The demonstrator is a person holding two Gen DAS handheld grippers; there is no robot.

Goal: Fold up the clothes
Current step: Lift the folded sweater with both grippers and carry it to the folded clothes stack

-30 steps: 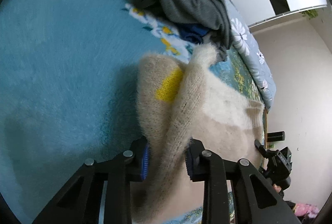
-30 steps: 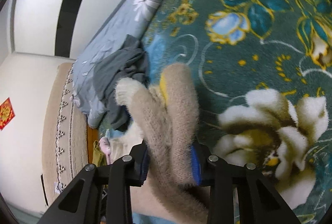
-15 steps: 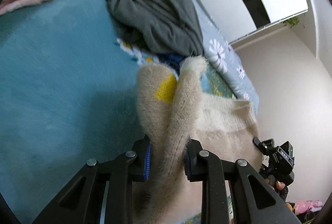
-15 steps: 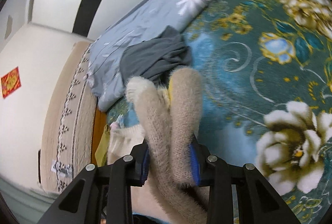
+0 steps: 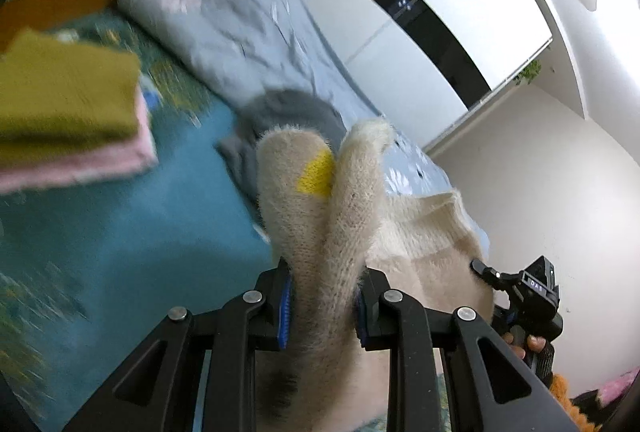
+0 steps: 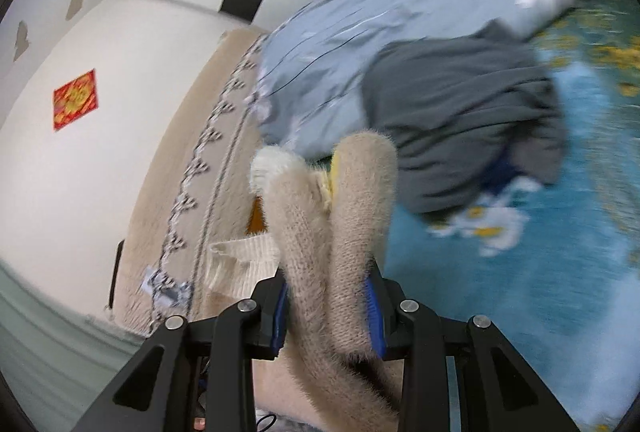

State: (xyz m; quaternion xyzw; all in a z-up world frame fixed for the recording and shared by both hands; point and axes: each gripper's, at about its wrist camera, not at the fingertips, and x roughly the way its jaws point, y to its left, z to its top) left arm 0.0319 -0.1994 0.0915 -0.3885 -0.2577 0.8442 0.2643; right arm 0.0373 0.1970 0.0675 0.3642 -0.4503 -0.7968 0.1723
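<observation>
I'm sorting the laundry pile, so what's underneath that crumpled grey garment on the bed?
A bit of dark blue fabric pokes out from under the grey garment, which lies on the teal floral blanket. How much more it covers is hidden.

Both grippers, the left gripper point(image 5: 322, 306) and right gripper point(image 6: 327, 312), now carry the beige sweater point(image 5: 320, 216) higher above the teal blanket point(image 5: 120, 232). The folded yellow and pink stack point(image 5: 68, 120) and headboard point(image 6: 192, 160) enter view.

Fuzzy beige knit sweater point(image 5: 320, 216); plush teal floral blanket point(image 5: 120, 232); smooth pale-blue cotton duvet point(image 6: 380, 44); matt grey jersey garment point(image 6: 460, 112); matt black plastic fingers point(image 5: 272, 296), blue ribbed pads.
</observation>
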